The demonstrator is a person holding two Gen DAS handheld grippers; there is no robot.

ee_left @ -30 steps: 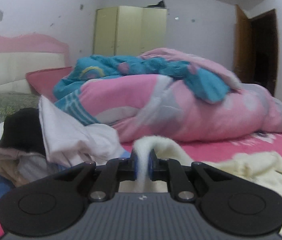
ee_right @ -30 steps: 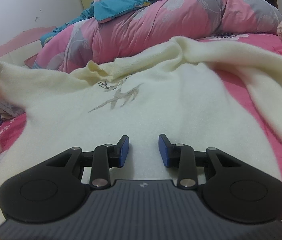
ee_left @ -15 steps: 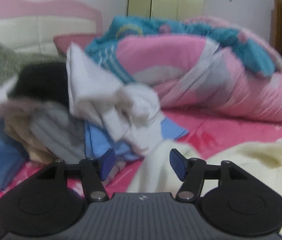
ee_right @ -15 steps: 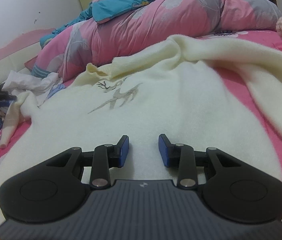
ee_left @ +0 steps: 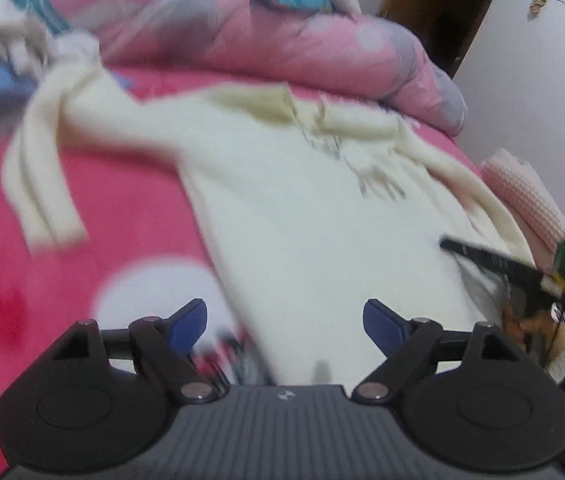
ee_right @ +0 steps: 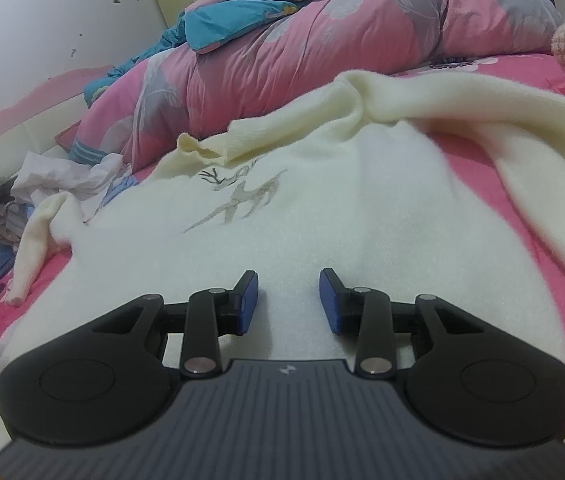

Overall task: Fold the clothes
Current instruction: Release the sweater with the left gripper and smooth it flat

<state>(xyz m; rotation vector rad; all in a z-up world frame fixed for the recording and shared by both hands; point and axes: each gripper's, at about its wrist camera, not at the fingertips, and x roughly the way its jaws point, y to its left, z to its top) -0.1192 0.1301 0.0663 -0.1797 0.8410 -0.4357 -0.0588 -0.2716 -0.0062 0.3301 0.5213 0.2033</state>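
Note:
A cream sweater point(ee_left: 302, 208) with a deer print point(ee_right: 242, 200) lies spread face up on the pink bedsheet point(ee_left: 130, 208). Its left sleeve point(ee_left: 42, 184) lies loose on the sheet, bent back toward the clothes pile. My left gripper point(ee_left: 284, 308) hovers over the sweater's lower left edge; its jaws are opening and nothing is between them. My right gripper point(ee_right: 288, 276) rests low over the sweater's lower body, jaws apart and still opening slightly, with only flat fabric beneath them. The right sleeve point(ee_right: 522, 148) trails off to the right.
A rolled pink and grey quilt point(ee_right: 322, 40) lies across the far side of the bed. A pile of mixed clothes point(ee_right: 42, 188) sits at the left near the headboard. A pink knitted item point(ee_left: 522, 196) lies at the right, with a dark doorway point(ee_left: 442, 8) beyond.
My left gripper let go of the cream sleeve, opened wide, and swung right and down over the sweater. The sleeve now lies on the sheet. The right gripper stayed put.

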